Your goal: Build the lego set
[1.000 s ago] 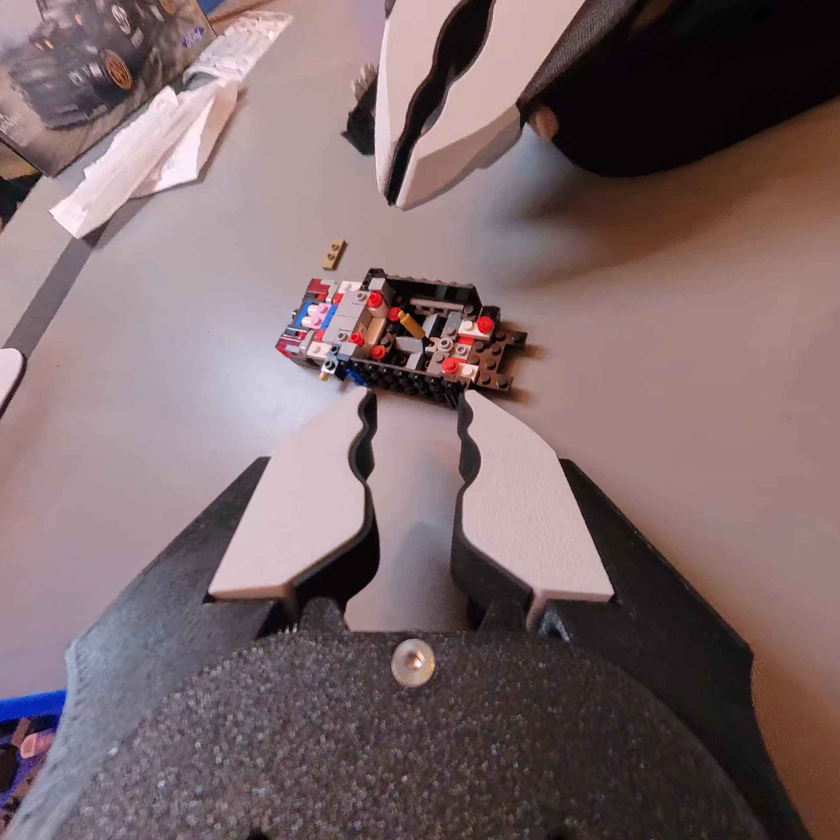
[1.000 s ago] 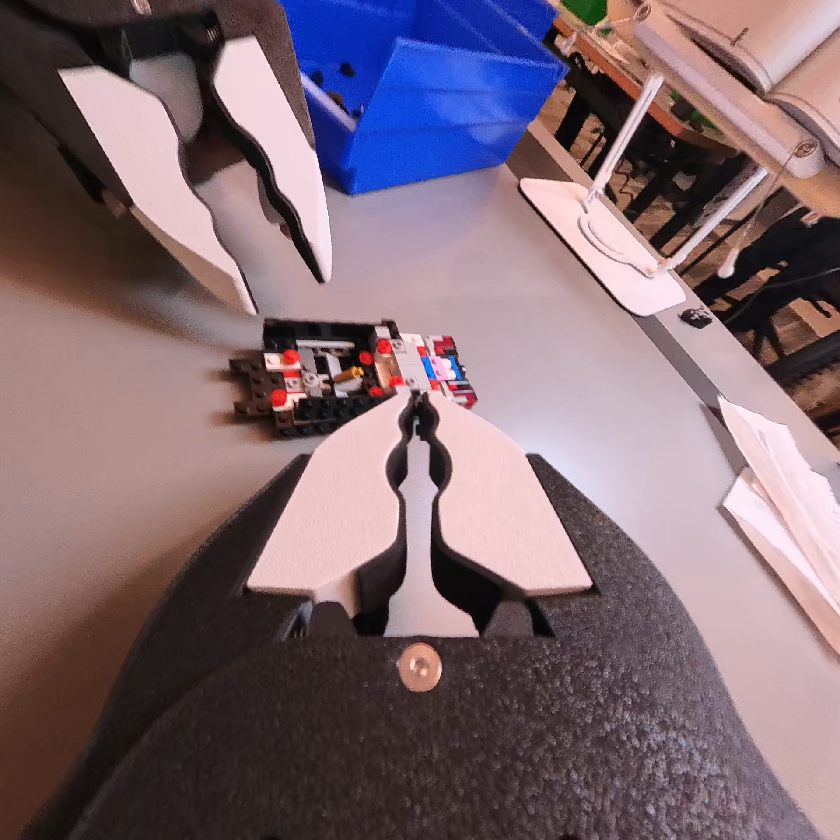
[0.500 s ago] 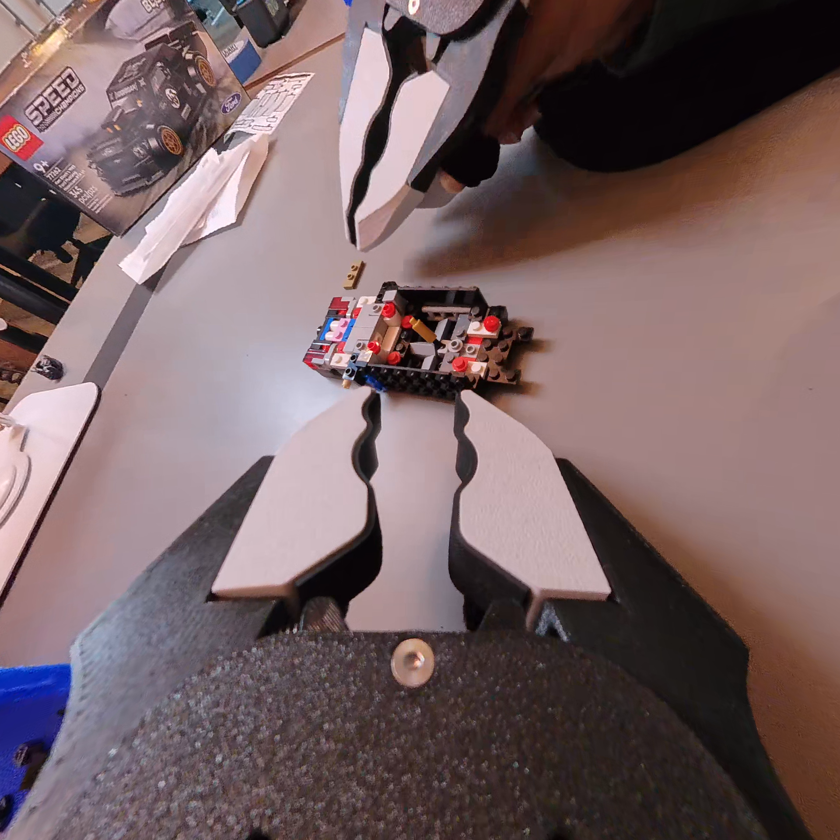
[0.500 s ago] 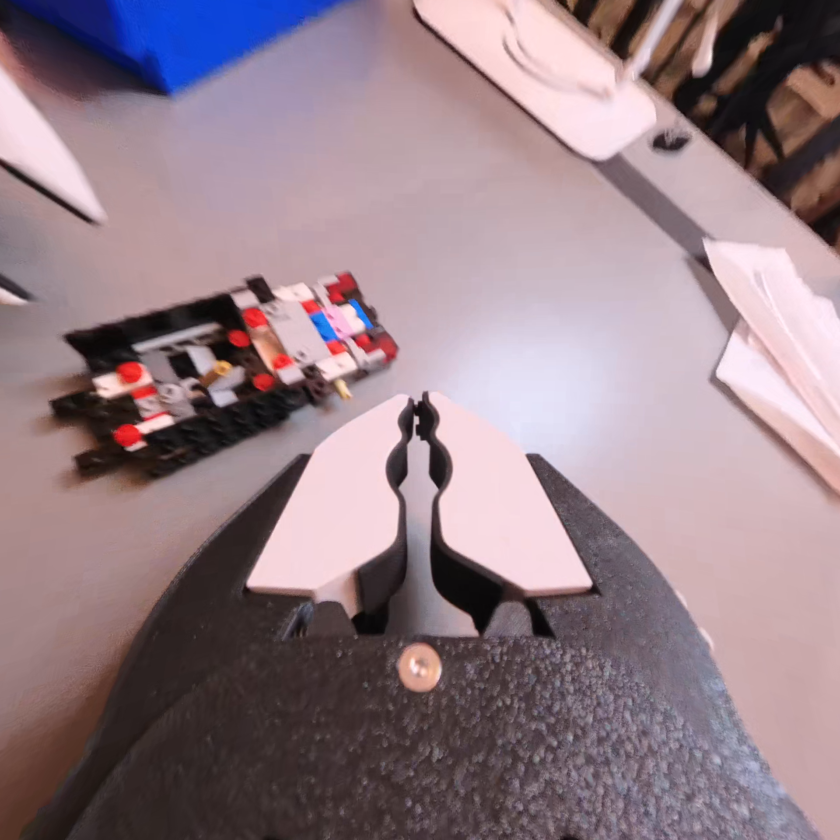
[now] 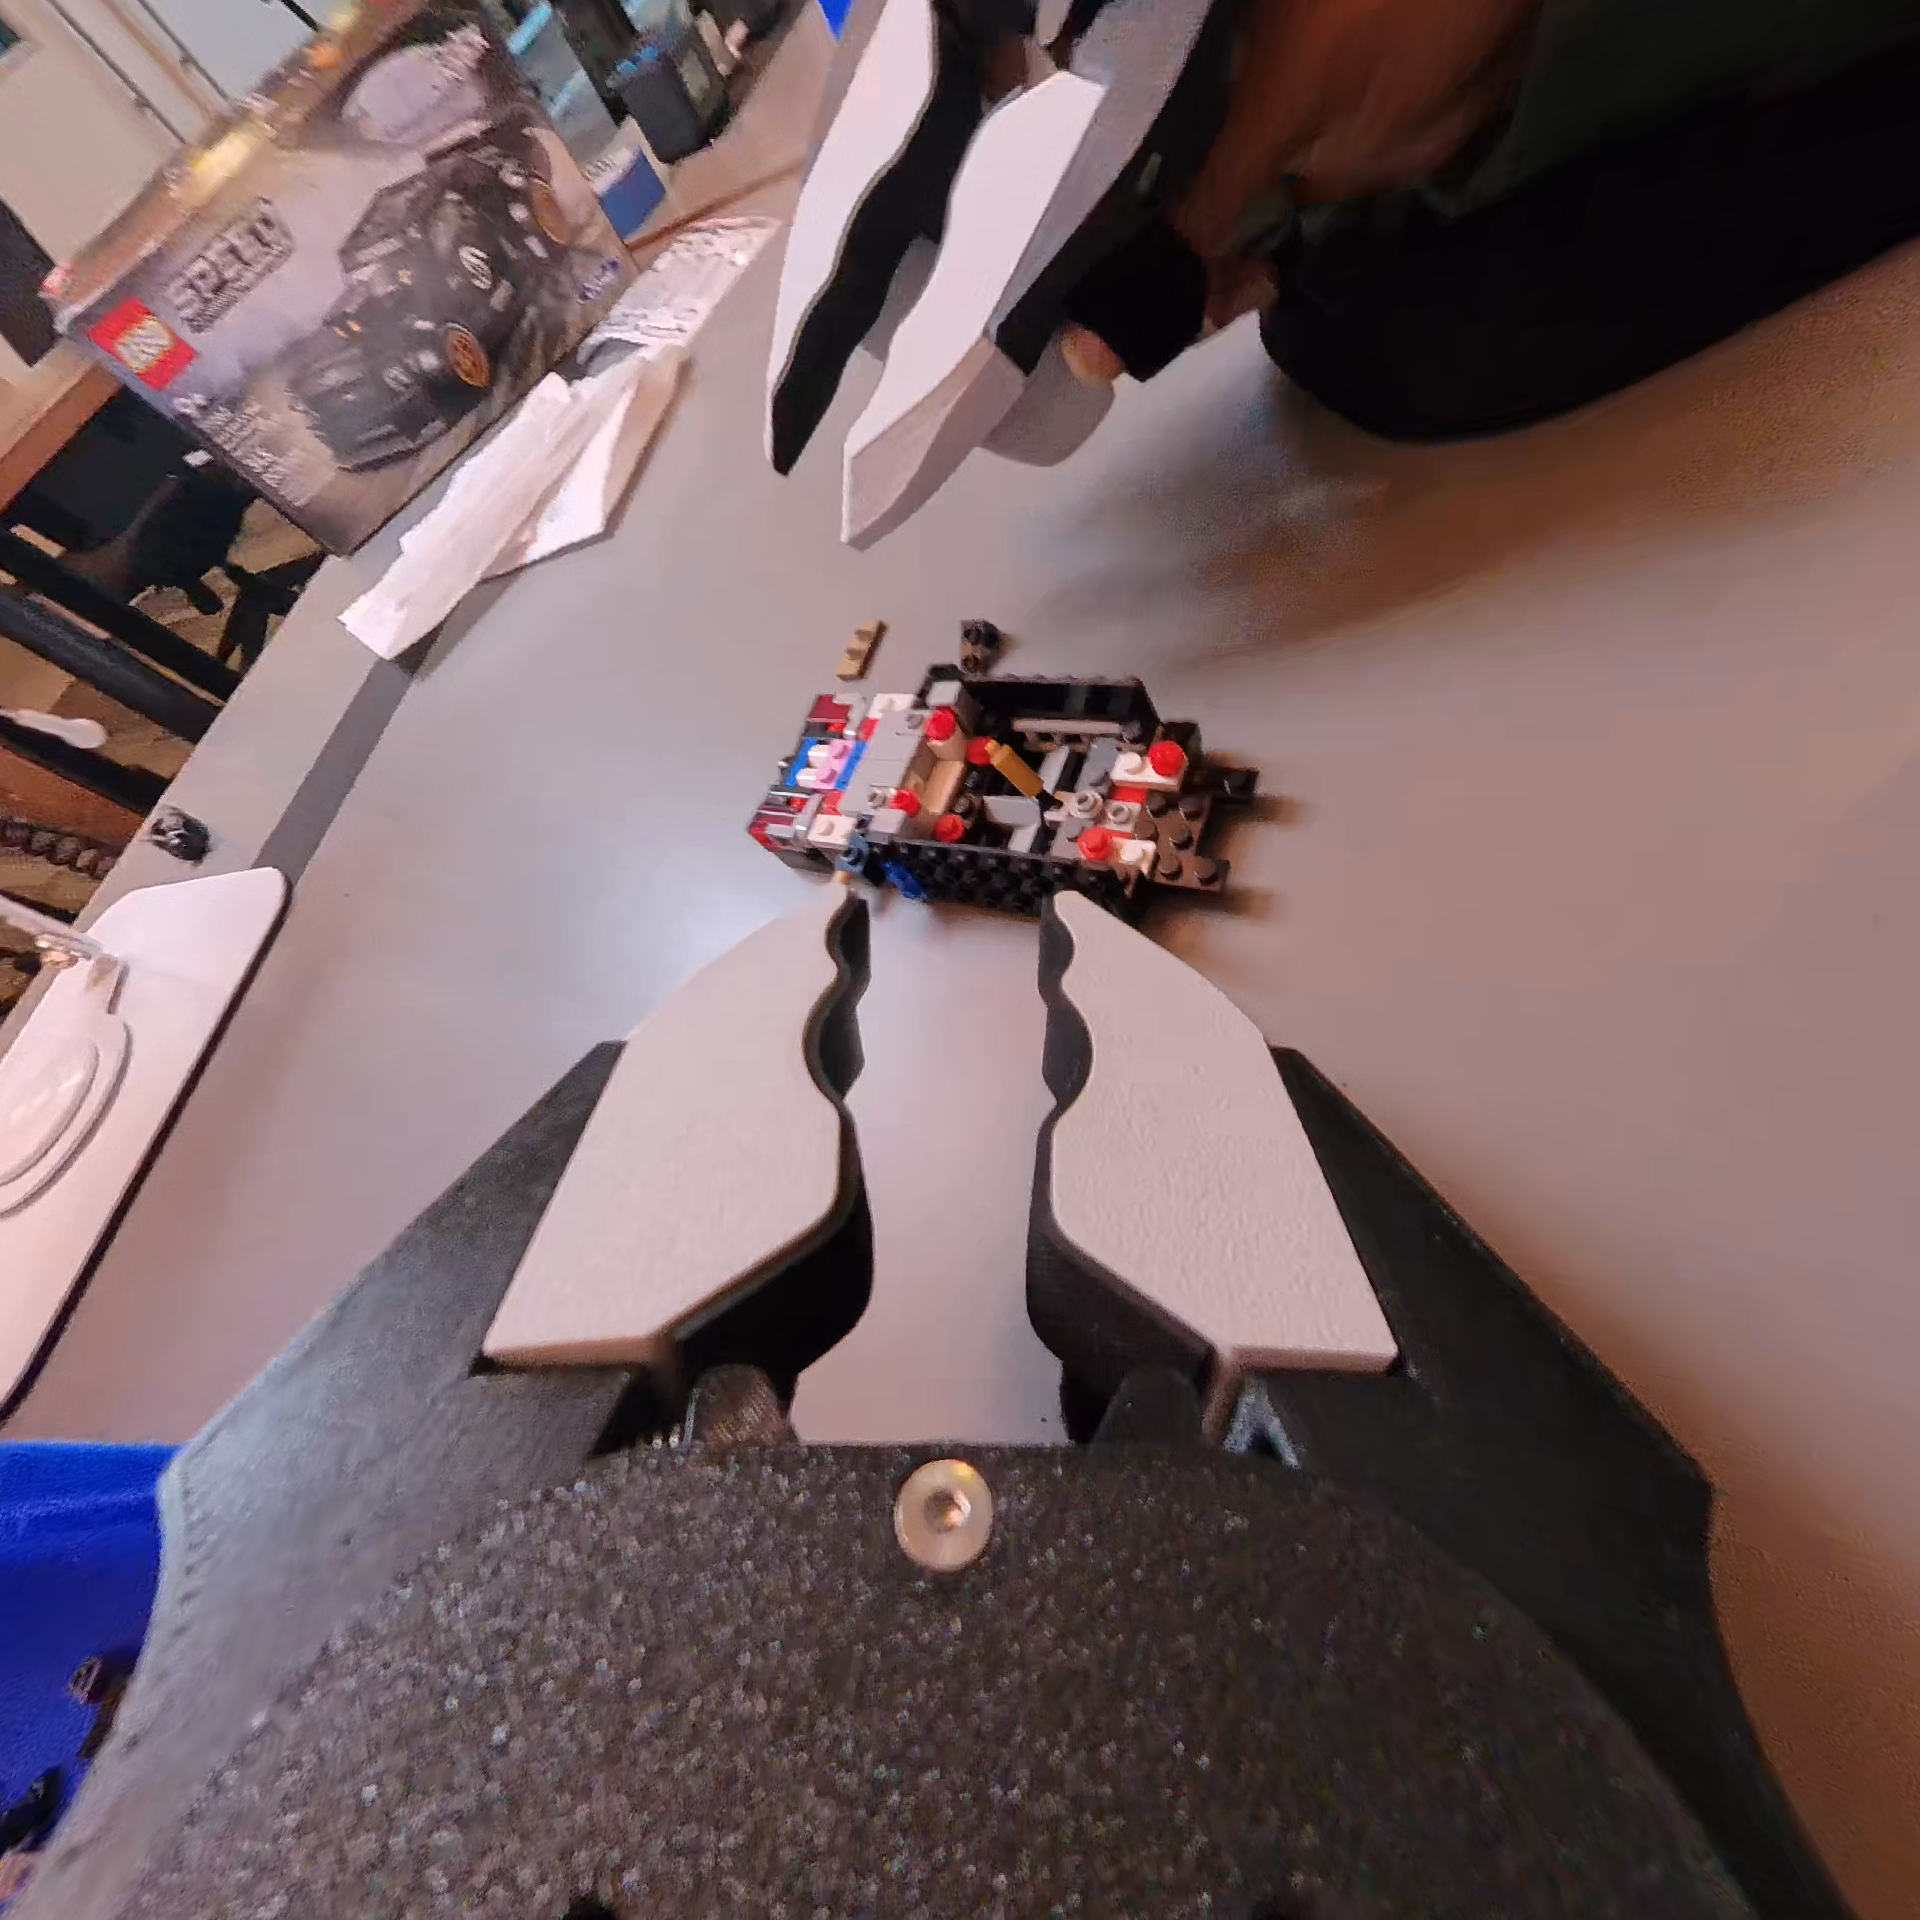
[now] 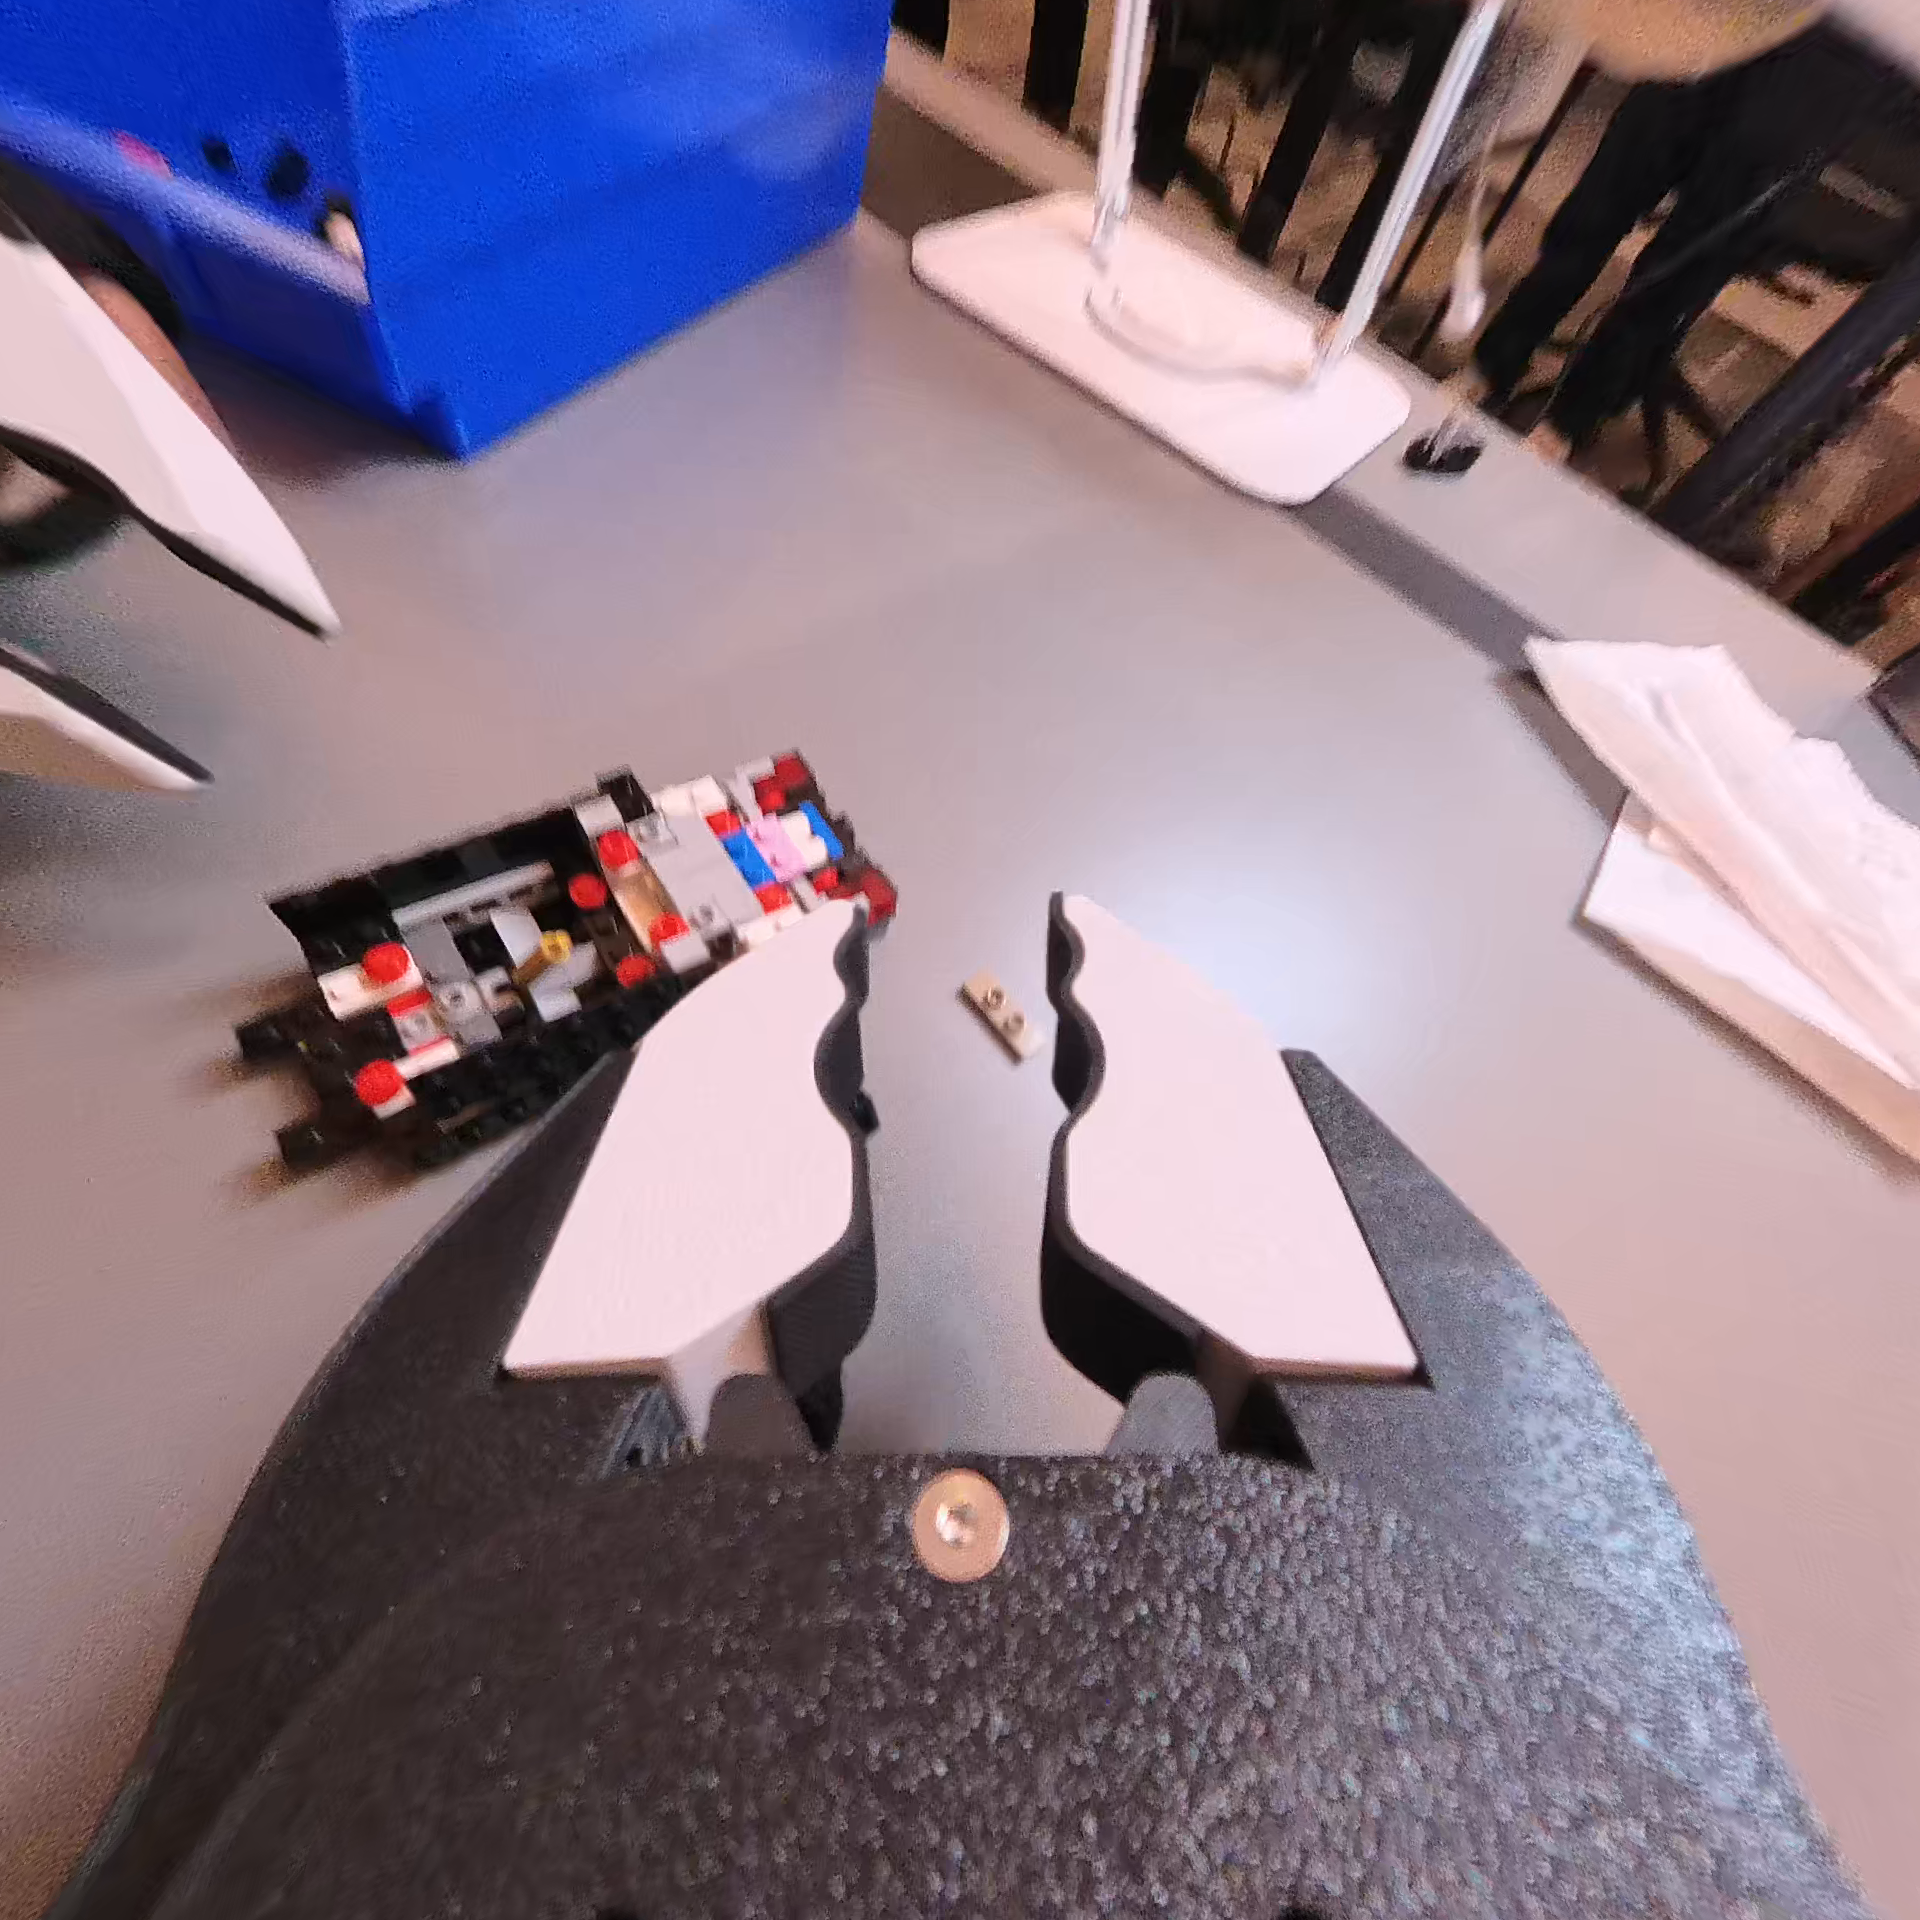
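Smooth grey table (image 6: 1039, 644) | studded lego chassis (image 5: 997, 800) | flat tan plate (image 6: 1003, 1016) | both grippers' fingers apart, empty

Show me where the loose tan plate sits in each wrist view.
Left wrist view: tan plate on the table beyond the lego build, upper centre.
Right wrist view: tan plate between the open right gripper fingers, centre.
Shared landmark: the build, beside the plate.

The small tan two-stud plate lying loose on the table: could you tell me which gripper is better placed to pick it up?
The right gripper: it is open, with the small tan two-stud plate between its fingers. The left gripper, also open, faces the partly built car chassis.
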`<action>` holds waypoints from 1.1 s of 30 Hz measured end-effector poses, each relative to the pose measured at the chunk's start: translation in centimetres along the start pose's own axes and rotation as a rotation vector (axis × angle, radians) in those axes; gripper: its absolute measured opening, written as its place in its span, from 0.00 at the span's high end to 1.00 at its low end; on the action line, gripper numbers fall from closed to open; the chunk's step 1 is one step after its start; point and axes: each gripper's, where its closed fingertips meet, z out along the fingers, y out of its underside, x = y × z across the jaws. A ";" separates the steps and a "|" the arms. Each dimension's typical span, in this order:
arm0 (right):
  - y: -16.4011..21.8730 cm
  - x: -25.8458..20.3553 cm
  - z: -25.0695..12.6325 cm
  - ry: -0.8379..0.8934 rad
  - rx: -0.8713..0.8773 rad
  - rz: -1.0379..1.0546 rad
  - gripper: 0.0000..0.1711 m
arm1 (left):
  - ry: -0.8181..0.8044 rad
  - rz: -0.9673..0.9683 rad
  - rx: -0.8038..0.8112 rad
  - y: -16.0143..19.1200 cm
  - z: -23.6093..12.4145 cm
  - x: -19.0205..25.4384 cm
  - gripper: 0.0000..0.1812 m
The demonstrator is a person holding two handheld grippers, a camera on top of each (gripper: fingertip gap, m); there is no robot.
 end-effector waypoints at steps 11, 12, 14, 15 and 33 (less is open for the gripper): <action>-11.9 1.7 4.4 0.029 0.204 -0.087 0.76 | -0.202 -0.122 0.238 -3.1 -4.5 -6.0 1.00; -13.3 2.0 5.5 0.040 0.218 -0.110 0.76 | -0.216 -0.127 0.244 -3.1 -4.8 -6.4 1.00; -16.1 2.6 7.9 0.069 0.252 -0.137 0.76 | -0.229 -0.149 0.256 -3.0 -5.2 -6.9 1.00; -17.5 3.1 9.3 0.093 0.271 -0.150 0.76 | -0.233 -0.159 0.261 -2.9 -5.3 -7.1 1.00; -29.9 10.3 26.2 0.558 0.255 -0.269 0.50 | -0.231 -0.084 0.186 -1.0 -4.1 -6.7 1.00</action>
